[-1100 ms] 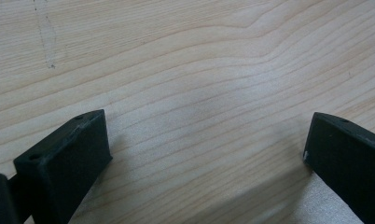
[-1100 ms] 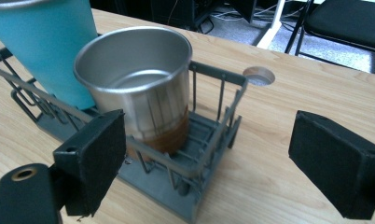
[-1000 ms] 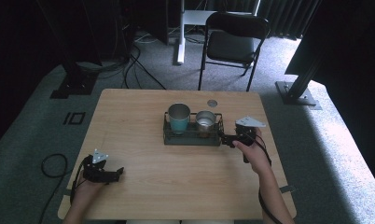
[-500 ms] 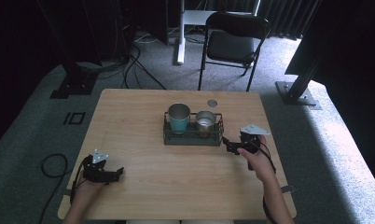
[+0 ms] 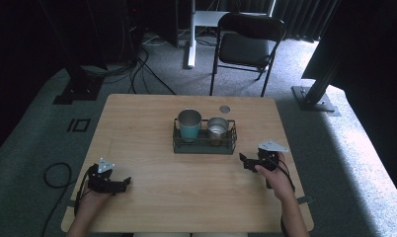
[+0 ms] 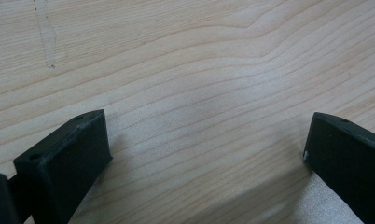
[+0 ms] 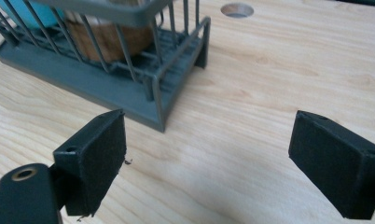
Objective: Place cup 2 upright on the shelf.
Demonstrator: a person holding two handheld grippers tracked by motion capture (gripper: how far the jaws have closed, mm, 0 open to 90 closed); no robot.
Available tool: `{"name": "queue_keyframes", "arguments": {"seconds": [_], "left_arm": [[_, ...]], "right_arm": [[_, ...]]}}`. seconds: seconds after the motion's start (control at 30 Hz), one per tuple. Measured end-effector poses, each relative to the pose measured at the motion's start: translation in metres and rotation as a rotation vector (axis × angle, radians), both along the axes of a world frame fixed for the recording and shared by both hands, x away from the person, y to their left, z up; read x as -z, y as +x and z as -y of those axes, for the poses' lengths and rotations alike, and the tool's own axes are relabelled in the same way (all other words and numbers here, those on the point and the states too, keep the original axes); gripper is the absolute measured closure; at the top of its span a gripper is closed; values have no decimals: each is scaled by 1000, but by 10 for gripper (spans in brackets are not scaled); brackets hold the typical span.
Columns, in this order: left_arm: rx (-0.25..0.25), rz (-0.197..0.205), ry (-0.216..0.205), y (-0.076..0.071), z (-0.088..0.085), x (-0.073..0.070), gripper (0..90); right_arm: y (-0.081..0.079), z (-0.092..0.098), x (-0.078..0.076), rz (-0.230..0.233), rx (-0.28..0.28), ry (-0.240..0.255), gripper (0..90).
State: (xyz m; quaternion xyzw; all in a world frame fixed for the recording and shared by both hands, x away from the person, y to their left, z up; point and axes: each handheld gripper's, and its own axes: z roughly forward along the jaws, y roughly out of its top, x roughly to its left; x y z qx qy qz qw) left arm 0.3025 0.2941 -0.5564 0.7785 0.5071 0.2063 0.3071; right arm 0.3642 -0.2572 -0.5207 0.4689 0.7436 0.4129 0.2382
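— Wooden counter [image 5: 152, 123]: how far along?
— Both cups, teal cup [image 5: 189, 124] and steel cup [image 5: 217, 129], stand in the wire rack [image 5: 204, 146] mid-counter. Right hand-held gripper [image 5: 247, 161] near it, released; left hand-held gripper [image 5: 123, 182] released, empty. Loading looks done.

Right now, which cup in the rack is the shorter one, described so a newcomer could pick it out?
Start at the wooden table, then the dark wire rack at its middle. Two cups stand inside; take the brown cup at the rack's right end, nearer the right gripper. Unlike the taller teal cup, it is short.
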Motion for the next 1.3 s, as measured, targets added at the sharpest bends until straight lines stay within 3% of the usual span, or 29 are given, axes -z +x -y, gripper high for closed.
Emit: {"name": "queue_keyframes", "arguments": {"seconds": [0.47, 0.67, 0.73, 0.93, 1.3], "left_arm": [[0, 0, 0, 0, 0, 0, 9], [0, 0, 0, 0, 0, 0, 9], [0, 0, 0, 0, 0, 0, 9], [0, 0, 0, 0, 0, 0, 9], [0, 0, 0, 0, 0, 0, 9]], "right_arm": [[-16, 11, 19, -33, 18, -8, 109], [-26, 16, 21, -41, 22, -35, 109], [-28, 18, 21, -42, 32, -50, 109], [-37, 24, 25, -59, 55, -27, 109], [-55, 37, 31, -65, 108, -63, 109]]}}
